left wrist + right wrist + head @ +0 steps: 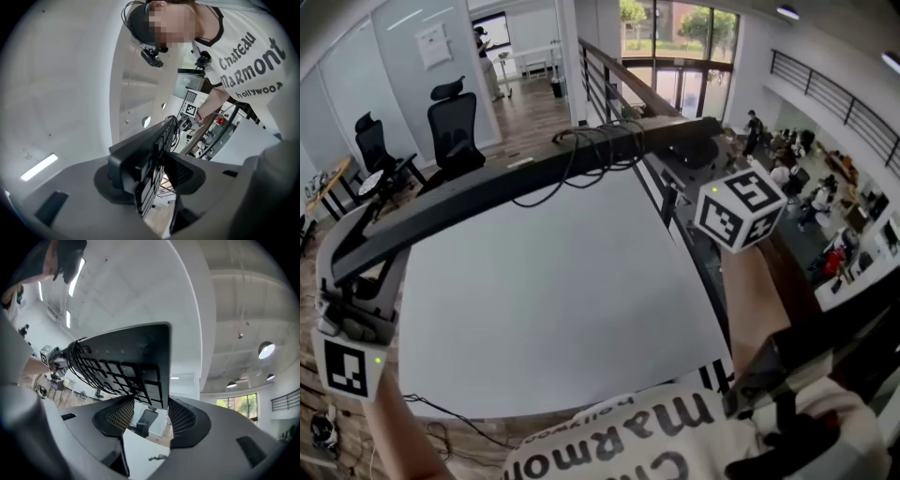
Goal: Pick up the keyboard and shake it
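While tools clamp both its ends, the black keyboard [534,178] is held slanting above the white worktop [562,319] — low at the frame's left, where the left tool [157,171] pinches one end, and rising to the upper right, where the right tool [152,413] grips the other end beside the looped cable [600,150].

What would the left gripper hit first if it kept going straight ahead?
The keyboard: its end sits between the fingers of the left gripper and runs straight ahead. Past it, probably the right gripper at the far end.
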`<state>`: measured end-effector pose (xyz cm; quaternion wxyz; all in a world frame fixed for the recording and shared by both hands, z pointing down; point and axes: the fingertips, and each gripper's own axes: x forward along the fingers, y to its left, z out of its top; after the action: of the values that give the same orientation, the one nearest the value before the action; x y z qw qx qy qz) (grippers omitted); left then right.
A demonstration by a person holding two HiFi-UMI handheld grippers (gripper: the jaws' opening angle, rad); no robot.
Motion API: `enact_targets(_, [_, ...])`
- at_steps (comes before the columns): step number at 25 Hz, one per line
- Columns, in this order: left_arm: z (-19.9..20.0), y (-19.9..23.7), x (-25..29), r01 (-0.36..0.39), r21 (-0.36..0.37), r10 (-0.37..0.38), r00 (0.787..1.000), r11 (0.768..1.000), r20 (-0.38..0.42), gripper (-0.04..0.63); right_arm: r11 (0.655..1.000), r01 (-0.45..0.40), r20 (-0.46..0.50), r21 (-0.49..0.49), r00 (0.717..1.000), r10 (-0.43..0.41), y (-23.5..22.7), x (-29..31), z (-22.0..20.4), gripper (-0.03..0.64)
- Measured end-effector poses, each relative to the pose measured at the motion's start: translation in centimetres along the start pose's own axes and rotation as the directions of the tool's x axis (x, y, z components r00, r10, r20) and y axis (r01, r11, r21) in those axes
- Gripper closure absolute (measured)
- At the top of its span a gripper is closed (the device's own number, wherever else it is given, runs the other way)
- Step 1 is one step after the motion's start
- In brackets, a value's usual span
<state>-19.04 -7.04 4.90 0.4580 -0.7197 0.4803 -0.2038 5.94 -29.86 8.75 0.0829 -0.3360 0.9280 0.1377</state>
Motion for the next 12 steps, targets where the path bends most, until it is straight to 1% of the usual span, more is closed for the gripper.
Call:
enact_targets(1, [0.2, 0.1, 0.2, 0.001, 0.015, -0.001, 1.000, 1.000, 0.005, 0.406, 1.000, -0.001, 0.002, 0.010, 1.000, 0.001, 0.0, 0.1, -0.2, 0.374])
enact_targets(3, [0.2, 0.1, 0.7, 0.009, 0.037, -0.010, 1.000, 0.999, 0.012, 0.408, 1.000, 0.003, 0.003, 0.024, 1.000, -0.003, -0.2, 0.2, -0.9, 0.374])
enact_targets(9, [-1.0, -0.5, 1.2, 0.033, 0.034, -0.033, 0.999, 0.999, -0.010, 0.411, 0.999, 0.006, -0.018, 0.040, 1.000, -0.005, -0.5, 0.8, -2.7, 0.374])
enact_targets(12, [-0.5, -1.3, 1.6, 0.037, 0.044, -0.036, 0.999, 0.998, -0.013, 0.411, 0.996, 0.024, -0.032, 0.085, 0.999, -0.022, -0.6, 0.3, -3.9, 0.374])
